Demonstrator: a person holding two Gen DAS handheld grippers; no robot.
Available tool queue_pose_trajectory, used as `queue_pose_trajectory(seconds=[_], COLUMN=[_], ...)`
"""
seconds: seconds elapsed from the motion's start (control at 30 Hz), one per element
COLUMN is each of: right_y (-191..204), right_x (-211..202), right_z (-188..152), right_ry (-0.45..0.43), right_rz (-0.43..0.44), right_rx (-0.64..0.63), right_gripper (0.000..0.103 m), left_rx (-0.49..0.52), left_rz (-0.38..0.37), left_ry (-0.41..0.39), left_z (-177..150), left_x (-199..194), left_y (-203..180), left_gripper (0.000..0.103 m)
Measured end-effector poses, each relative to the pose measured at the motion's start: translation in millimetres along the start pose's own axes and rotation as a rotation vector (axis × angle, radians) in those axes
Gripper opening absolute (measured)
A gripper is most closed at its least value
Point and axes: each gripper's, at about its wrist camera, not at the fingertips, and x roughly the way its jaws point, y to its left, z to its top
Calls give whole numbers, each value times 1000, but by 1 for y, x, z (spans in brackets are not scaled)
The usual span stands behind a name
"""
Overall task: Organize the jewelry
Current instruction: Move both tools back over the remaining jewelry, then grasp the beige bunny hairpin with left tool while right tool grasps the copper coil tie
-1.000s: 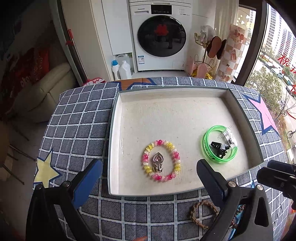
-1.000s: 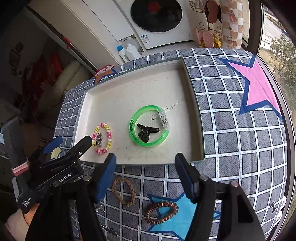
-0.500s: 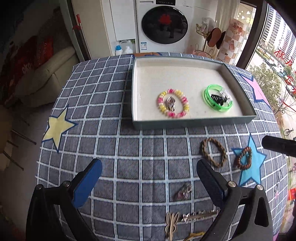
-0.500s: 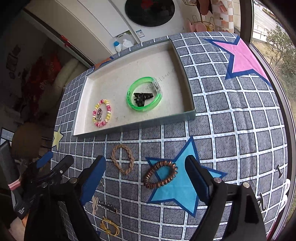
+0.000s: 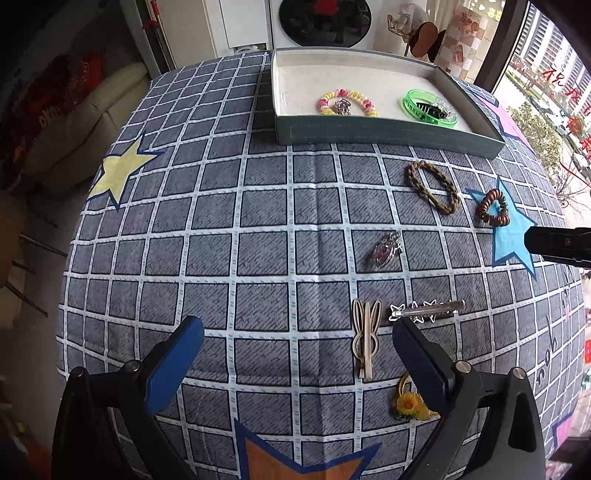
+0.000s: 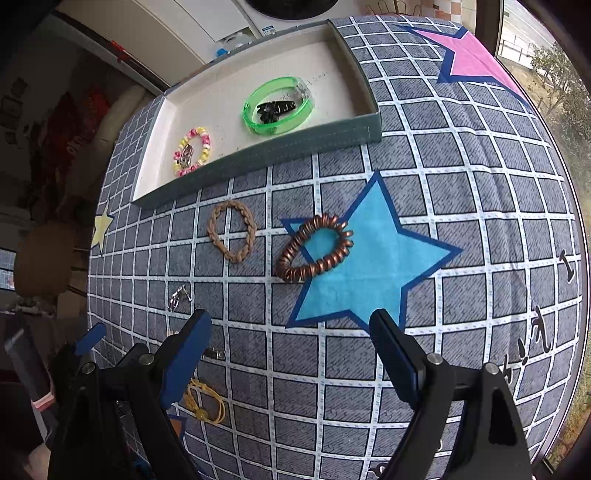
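Observation:
A grey tray (image 5: 388, 134) (image 6: 266, 153) at the far side holds a pink-yellow bead bracelet (image 5: 347, 100) (image 6: 192, 151) and a green bangle (image 5: 428, 109) (image 6: 279, 107) around a black clip. On the cloth lie a braided brown band (image 5: 434, 186) (image 6: 232, 230), a copper coil hair tie (image 5: 493, 206) (image 6: 314, 247), a purple pendant (image 5: 384, 253), a beige rabbit clip (image 5: 365, 341), a star hair pin (image 5: 426, 308) and a yellow flower tie (image 5: 408, 404) (image 6: 205, 402). My left gripper (image 5: 297, 363) is open and empty near the rabbit clip. My right gripper (image 6: 291, 358) is open and empty, just short of the coil tie.
The table carries a blue checked cloth with star patches (image 6: 369, 266). A washing machine (image 5: 325, 18) and a cream sofa (image 5: 92, 107) stand beyond the table. A window (image 5: 554, 92) is at the right. The right gripper's tip (image 5: 557, 243) shows at the left view's right edge.
Both grippers have pulled back from the tray toward the near side of the table. More loose items on the cloth have come into view. Both stay open and empty.

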Motion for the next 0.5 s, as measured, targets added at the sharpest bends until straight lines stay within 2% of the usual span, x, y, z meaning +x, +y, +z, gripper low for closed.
queue_pose_trajectory(seconds=[0.3,0.5], right_y=[0,-8], right_x=[9,11], right_z=[-19,-15], right_ry=[39,29], right_rz=[-56,-109], right_rx=[7,44], right_gripper=[89,89], left_rx=[-8,10], left_rz=[-23,-21], left_ry=[52,64], left_z=[-7,-8], left_x=[13,23], left_y=[3,1], left_gripper=[103,103])
